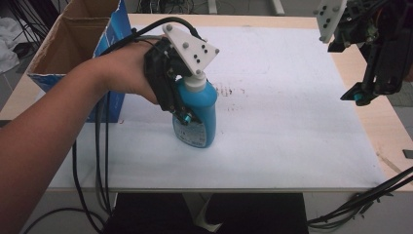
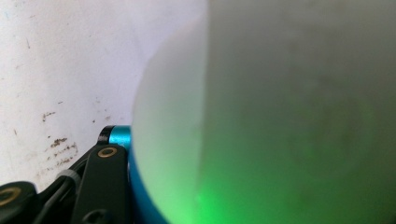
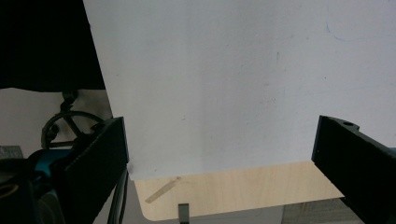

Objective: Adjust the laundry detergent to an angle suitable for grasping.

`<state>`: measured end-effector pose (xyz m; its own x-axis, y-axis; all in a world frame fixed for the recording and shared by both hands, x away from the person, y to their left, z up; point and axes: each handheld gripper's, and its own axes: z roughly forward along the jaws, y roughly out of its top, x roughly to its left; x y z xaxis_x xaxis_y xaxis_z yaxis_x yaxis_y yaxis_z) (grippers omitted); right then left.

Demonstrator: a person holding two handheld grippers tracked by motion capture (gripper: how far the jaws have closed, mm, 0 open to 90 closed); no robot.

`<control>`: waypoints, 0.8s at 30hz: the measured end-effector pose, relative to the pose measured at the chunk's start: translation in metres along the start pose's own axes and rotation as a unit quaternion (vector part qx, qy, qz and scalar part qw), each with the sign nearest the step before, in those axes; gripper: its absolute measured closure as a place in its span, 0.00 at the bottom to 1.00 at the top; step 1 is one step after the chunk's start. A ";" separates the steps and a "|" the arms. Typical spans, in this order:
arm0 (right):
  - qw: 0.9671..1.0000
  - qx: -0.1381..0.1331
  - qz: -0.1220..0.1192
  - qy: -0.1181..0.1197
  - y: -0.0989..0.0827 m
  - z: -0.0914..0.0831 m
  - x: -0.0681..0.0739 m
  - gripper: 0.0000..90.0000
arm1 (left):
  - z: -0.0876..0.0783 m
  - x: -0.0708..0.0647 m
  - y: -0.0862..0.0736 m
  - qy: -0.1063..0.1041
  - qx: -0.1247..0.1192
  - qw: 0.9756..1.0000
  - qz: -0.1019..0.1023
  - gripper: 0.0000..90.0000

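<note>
A blue bottle [image 1: 200, 119] with a white cap [image 1: 197, 83] stands upright on the white mat [image 1: 292, 126], left of the middle. My left gripper [image 1: 184, 116] reaches in from the left and is shut on the bottle's body, just under the cap. In the left gripper view the cap [image 2: 280, 116] looms large and blurred, with the blue body [image 2: 140, 196] pressed against one black finger [image 2: 106, 179]. My right gripper [image 1: 363, 95] hangs in the air over the table's right edge. Its jaws stand wide apart and open [image 3: 219, 154], with nothing between them.
An open cardboard box [image 1: 78, 44] with a blue side stands at the back left, close behind the left hand. Brown stains [image 1: 226, 90] mark the mat beside the bottle. Cables [image 1: 97, 170] trail off the front edge. Bare wooden table [image 1: 384, 141] borders the mat on the right.
</note>
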<state>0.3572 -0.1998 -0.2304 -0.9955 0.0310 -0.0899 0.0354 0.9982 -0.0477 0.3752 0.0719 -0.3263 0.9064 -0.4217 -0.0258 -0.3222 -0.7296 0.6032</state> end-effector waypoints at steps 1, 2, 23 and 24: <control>1.000 0.000 -0.001 0.000 0.000 0.001 -0.001 0.03 | 0.000 0.000 0.000 0.001 -0.002 1.000 -0.001 0.49; 1.000 0.000 -0.001 0.001 0.001 0.002 -0.001 0.03 | 0.000 -0.001 0.000 -0.001 -0.001 1.000 0.003 0.49; 1.000 0.005 -0.006 0.006 0.008 0.006 -0.007 0.03 | 0.002 -0.005 0.002 0.001 0.003 1.000 -0.005 0.45; 1.000 0.004 -0.005 0.007 0.008 0.006 -0.007 0.03 | 0.002 -0.005 0.001 -0.001 0.003 1.000 -0.009 0.43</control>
<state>0.3647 -0.1925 -0.2363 -0.9969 0.0216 -0.0752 0.0259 0.9980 -0.0574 0.3696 0.0722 -0.3267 0.9115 -0.4095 -0.0381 -0.3075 -0.7399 0.5983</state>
